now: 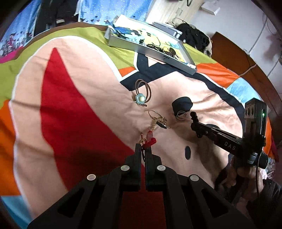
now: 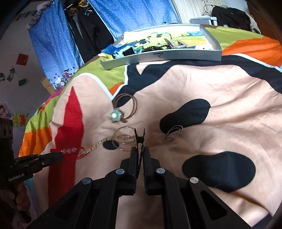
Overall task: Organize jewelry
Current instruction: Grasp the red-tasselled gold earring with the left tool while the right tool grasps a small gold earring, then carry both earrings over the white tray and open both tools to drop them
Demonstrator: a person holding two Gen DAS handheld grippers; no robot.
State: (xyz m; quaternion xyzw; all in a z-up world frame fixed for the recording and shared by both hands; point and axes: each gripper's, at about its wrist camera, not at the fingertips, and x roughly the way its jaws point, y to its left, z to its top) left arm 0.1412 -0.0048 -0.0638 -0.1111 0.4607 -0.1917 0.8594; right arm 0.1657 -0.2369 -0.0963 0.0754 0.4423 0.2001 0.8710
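A bed covered by a cartoon-print quilt [image 2: 202, 84] fills both views. Beyond its far edge hang blue dotted curtains [image 2: 134, 14] with dark clothes [image 2: 88, 31] between them. A brown wooden headboard [image 1: 246, 58] rises beside the quilt, white wall [image 1: 238, 17] behind it.

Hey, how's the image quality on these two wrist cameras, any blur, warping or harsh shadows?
Left wrist view: strong fisheye bending, the bedspread bulges; the left gripper throws a soft shadow on the red patch; the red bracelet is slightly blurred. Right wrist view: the tray edge curves, the gold chain is smeared, and the right gripper is sharp.
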